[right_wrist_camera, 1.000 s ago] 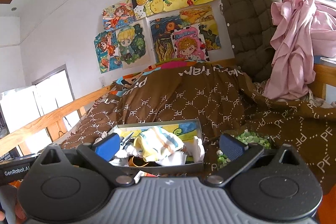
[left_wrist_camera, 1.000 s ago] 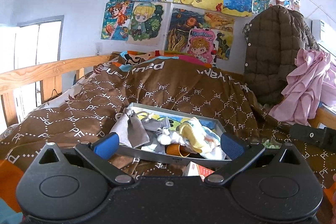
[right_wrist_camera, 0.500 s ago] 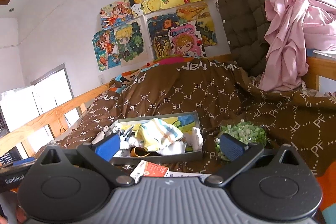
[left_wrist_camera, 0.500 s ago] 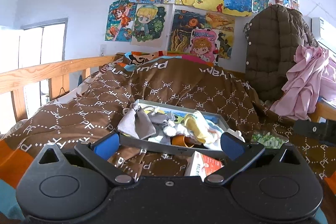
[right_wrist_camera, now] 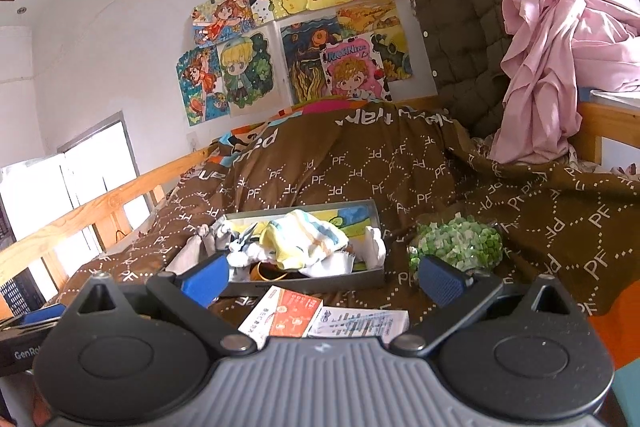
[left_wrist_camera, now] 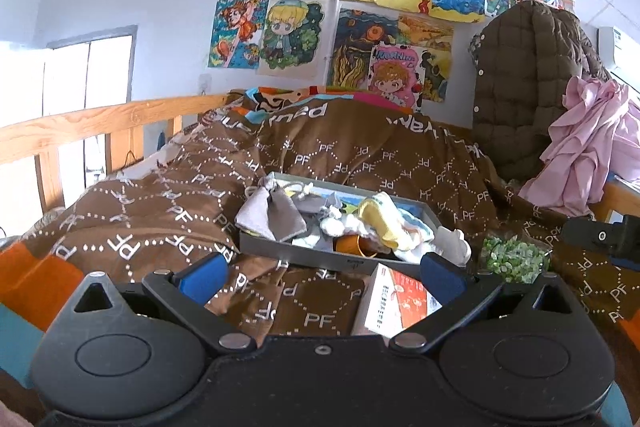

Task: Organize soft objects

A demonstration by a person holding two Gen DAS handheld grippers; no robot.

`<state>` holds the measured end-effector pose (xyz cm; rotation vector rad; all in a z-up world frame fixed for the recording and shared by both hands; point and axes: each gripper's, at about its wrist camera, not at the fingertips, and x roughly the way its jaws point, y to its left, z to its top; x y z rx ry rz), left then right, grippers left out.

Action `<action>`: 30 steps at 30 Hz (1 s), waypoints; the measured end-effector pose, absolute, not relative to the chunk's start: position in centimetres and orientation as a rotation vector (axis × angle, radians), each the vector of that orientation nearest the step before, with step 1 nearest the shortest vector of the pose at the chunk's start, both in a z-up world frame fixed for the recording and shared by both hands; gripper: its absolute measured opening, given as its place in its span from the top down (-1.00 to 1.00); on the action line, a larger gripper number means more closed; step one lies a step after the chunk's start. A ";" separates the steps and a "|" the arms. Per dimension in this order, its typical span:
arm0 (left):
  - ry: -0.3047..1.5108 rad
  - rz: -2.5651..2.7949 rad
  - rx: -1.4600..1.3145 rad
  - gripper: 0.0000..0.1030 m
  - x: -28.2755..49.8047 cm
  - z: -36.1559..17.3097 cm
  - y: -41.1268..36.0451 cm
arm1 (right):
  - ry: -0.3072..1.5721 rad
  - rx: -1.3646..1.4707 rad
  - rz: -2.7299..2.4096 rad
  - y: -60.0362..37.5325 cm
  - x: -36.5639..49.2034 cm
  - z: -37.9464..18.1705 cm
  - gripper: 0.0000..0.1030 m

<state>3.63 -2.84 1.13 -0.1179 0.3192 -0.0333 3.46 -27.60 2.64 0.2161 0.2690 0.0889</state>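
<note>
The grey tray [left_wrist_camera: 316,255] sits on the bed's brown PF-patterned quilt [left_wrist_camera: 168,215], ahead of both grippers and touched by neither. The left gripper [left_wrist_camera: 322,273] hangs with its blue fingers spread wide and empty; the right gripper [right_wrist_camera: 320,277] is likewise spread, holding nothing. In the tray lie a grey drawstring pouch [left_wrist_camera: 270,213] at its left end, a yellow-and-white cloth [right_wrist_camera: 304,241] in the middle, an orange cup [left_wrist_camera: 350,246] under the cloth, and a white soft piece [right_wrist_camera: 374,245] at its right end. Just right of the tray rests a green-speckled bundle [right_wrist_camera: 456,243]. In front of the tray, nearer the grippers, lies an orange-and-white box [right_wrist_camera: 286,315] with a printed leaflet [right_wrist_camera: 360,321] beside it. Behind the tray rise a wall of drawings [left_wrist_camera: 348,11], a wooden bed rail [left_wrist_camera: 80,125], a brown quilted coat [left_wrist_camera: 528,87] and pink cloth [left_wrist_camera: 588,147]. Compared with a second ago, both grippers have drawn back from the tray, so the box and leaflet now show fully.
</note>
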 end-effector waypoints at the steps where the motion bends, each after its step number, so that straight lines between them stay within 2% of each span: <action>1: 0.324 -0.034 -0.124 -0.99 3.6 1.0 -2.8 | 0.272 0.213 0.090 -27.5 3.4 2.6 -1.00; 30: 0.417 0.025 -0.119 -0.99 4.3 -0.3 -2.3 | 0.419 0.144 0.056 -26.1 4.5 0.6 -1.00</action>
